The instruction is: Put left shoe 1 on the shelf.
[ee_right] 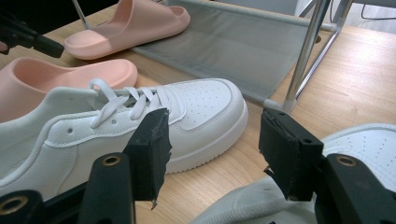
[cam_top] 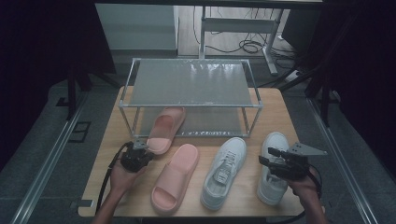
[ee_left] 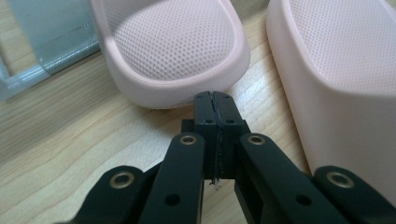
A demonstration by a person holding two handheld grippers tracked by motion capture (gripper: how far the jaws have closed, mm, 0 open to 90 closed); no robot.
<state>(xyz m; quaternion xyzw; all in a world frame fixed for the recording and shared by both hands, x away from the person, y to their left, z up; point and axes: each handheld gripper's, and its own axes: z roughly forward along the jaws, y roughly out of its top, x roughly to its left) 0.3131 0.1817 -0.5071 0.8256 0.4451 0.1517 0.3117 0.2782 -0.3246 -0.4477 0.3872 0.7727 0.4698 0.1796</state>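
Observation:
Two pink slides and two white sneakers lie on the wooden table [cam_top: 280, 112]. One pink slide [cam_top: 166, 129] rests half on the lower shelf of the rack [cam_top: 189, 84]; its heel [ee_left: 173, 46] sits just beyond my left gripper [cam_top: 138, 148] [ee_left: 215, 100], whose jaws are pressed together with nothing between them. The second pink slide [cam_top: 176, 177] [ee_left: 345, 60] lies to its right. My right gripper [cam_top: 272, 157] [ee_right: 212, 140] stands open above the right sneaker [cam_top: 273, 177] [ee_right: 364, 149], pointing toward the left sneaker [cam_top: 225, 171] [ee_right: 140, 126].
The metal-framed rack with grey fabric shelves [ee_right: 243, 42] stands at the back of the table. Behind it are a desk frame and cables [cam_top: 247, 45] on the floor. Bare wood shows along the table's left and right edges.

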